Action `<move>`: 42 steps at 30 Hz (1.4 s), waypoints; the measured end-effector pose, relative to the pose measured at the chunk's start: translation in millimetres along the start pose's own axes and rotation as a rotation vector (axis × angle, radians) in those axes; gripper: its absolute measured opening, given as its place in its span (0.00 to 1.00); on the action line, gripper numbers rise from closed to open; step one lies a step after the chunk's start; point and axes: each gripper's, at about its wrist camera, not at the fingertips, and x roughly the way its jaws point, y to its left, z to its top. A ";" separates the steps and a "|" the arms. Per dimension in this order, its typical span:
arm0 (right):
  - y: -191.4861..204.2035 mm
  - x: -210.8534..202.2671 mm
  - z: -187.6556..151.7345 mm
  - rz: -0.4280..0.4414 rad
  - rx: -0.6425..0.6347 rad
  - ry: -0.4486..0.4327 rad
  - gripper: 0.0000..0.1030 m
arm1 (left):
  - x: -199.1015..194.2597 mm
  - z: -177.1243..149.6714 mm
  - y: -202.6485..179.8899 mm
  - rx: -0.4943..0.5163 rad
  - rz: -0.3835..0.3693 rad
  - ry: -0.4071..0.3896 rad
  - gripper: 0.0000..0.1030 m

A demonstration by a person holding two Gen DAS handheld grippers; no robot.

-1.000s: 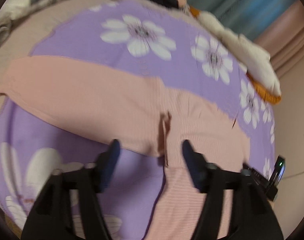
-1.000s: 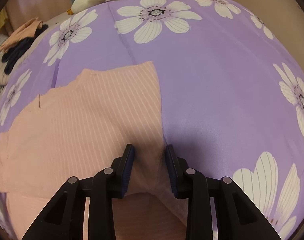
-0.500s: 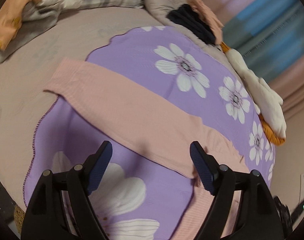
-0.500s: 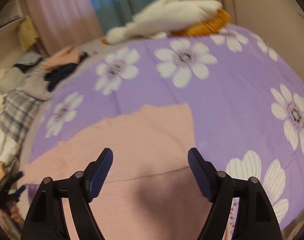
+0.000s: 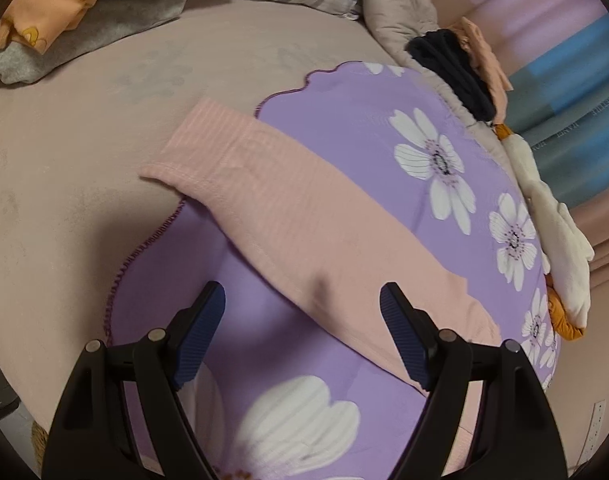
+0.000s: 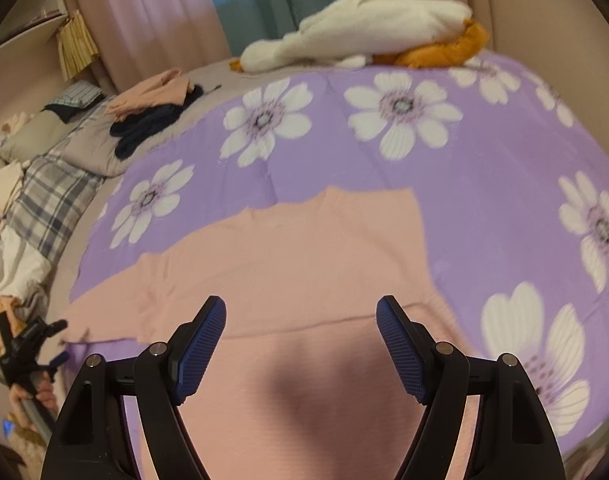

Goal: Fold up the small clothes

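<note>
While jaws on left gripper [image 5: 302, 334] and right gripper [image 6: 300, 346] gape, holding nothing: pink garment [image 5: 304, 236] runs long, up-left from left gripper, nearer.

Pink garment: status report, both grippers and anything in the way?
Left gripper open, empty. Right gripper open, empty. Pink garment flat on purple floral blanket, one end overhanging its edge. Nothing on it.
</note>
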 end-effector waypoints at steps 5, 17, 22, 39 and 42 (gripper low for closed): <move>10.9 12.7 -5.9 -0.007 -0.021 0.034 0.75 | 8.5 10.1 16.5 -0.043 0.010 -0.006 0.76; 8.9 21.6 -10.0 -0.002 -0.001 0.063 0.75 | 18.5 34.4 30.7 -0.130 0.020 -0.047 0.47; 7.8 23.2 -11.4 0.000 0.010 0.068 0.75 | 21.0 37.6 28.1 -0.113 0.053 -0.059 0.16; -2.8 11.0 -12.0 0.011 0.036 0.029 0.75 | -29.9 33.7 -54.9 0.099 -0.035 -0.185 0.04; -6.2 7.7 -12.6 0.015 0.047 0.021 0.75 | -39.2 28.2 -82.9 0.164 -0.079 -0.195 0.04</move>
